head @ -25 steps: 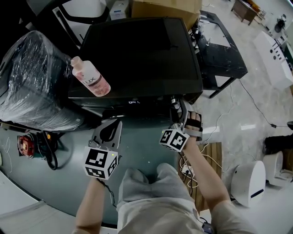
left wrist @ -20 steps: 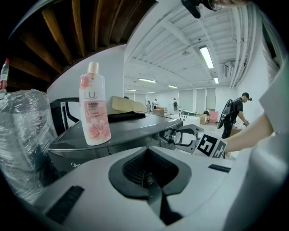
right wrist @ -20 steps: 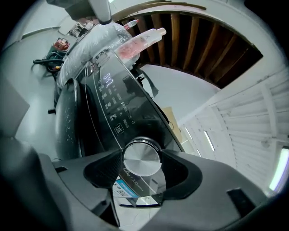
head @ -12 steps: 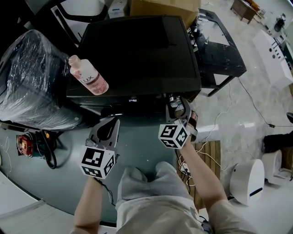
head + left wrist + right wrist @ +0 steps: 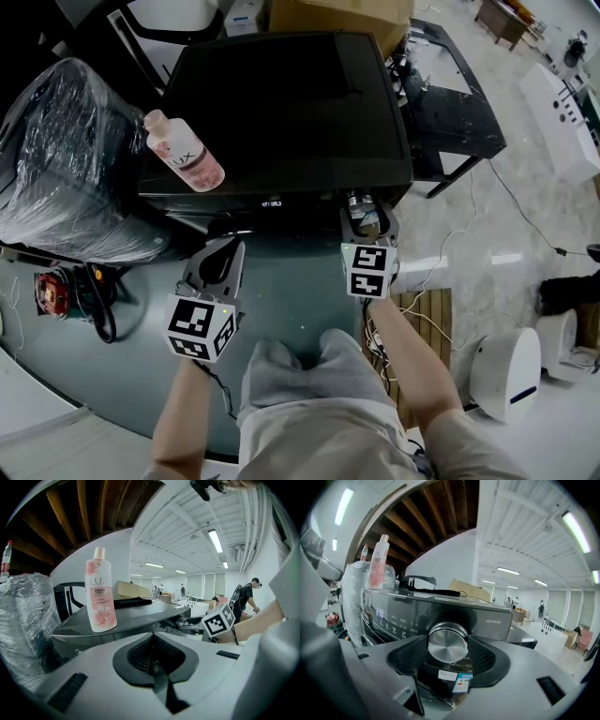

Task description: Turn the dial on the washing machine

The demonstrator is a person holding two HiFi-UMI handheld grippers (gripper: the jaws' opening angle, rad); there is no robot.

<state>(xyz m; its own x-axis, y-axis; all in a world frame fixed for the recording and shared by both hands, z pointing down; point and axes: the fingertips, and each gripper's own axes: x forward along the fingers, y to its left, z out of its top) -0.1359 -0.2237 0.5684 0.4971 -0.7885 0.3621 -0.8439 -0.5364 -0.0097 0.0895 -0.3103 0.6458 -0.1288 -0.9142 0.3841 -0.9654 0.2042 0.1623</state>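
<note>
The right gripper (image 5: 367,216) is pushed up against the front of the washing machine (image 5: 281,112), at the right end of its control panel, because that is where the dial (image 5: 447,641) sits. In the right gripper view the round metal knob fills the hollow between the two jaws. The jaws are parted only as far as the knob's width, and their dark pads press on its rim from either side, so it looks like a firm hold made for twisting. The marker cube faces squarely up toward the head camera, so the wrist is lined up with the dial's axis, which suits a clean rotation.

The left gripper (image 5: 225,255) hangs in front of the machine's left half, just below the panel and touching nothing. Its own view shows the jaws drawn fully together with nothing between them, so I take it to be parked out of the way. This job needs only one gripper.

A pink bottle (image 5: 187,153) stands upright on the machine's lid near the left edge, well apart from the dial. The panel's small display (image 5: 272,202) glows at the middle of the front, so the machine seems to be powered.
</note>
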